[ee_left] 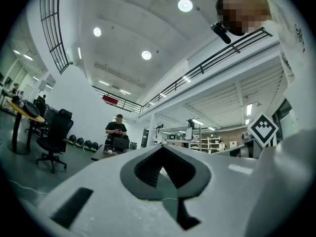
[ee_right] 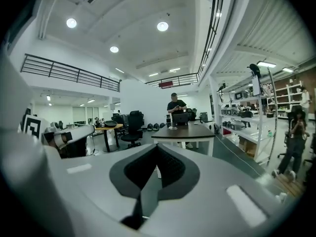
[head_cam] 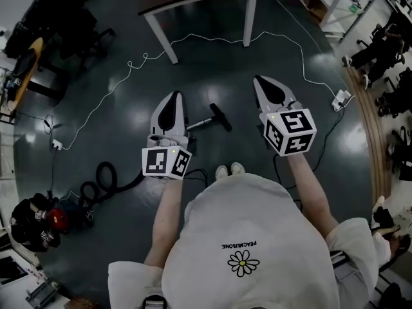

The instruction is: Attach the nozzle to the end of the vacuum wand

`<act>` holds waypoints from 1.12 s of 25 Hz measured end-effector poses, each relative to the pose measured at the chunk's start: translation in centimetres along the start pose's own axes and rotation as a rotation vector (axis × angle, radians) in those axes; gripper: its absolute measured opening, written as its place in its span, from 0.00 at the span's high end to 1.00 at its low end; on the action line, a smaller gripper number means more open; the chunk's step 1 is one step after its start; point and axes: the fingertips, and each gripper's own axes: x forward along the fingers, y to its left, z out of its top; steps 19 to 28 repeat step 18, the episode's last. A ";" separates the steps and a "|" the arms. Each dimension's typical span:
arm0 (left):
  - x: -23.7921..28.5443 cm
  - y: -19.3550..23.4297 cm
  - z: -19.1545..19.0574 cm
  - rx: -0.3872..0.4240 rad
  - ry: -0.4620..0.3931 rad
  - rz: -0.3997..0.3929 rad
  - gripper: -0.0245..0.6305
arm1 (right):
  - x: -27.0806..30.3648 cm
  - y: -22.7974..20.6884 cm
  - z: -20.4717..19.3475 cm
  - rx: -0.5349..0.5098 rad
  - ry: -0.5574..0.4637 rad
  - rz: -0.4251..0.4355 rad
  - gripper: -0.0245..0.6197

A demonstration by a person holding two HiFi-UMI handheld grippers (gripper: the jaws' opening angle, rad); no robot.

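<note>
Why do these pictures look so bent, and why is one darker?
Head view: dim overall, with soft glare patches on the glossy floor. Left gripper view: ceiling lamps bloom and the railing bows. Right gripper view: same bending from the wide-angle lens, with black corners.

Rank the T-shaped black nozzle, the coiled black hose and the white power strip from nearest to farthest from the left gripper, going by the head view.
From the left gripper:
1. the T-shaped black nozzle, on the floor just to its right.
2. the coiled black hose, on the floor to the lower left.
3. the white power strip, at the far right.
</note>
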 end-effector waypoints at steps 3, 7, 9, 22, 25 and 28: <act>-0.8 -1.1 0.2 -0.001 -0.013 -0.023 0.96 | -1.2 1.3 0.1 0.004 -0.025 0.012 0.95; -1.7 -2.5 0.7 -0.012 -0.030 -0.050 0.96 | -2.3 2.7 0.7 0.003 -0.055 0.029 0.95; -2.0 -2.5 0.9 -0.020 -0.029 -0.058 0.96 | -2.4 3.6 1.2 0.007 -0.060 0.039 0.95; -2.6 -3.1 1.4 -0.086 -0.062 -0.064 0.96 | -3.8 5.7 2.9 -0.007 -0.107 0.089 0.95; -2.6 -3.1 1.4 -0.086 -0.062 -0.064 0.96 | -3.8 5.7 2.9 -0.007 -0.107 0.089 0.95; -2.6 -3.1 1.4 -0.086 -0.062 -0.064 0.96 | -3.8 5.7 2.9 -0.007 -0.107 0.089 0.95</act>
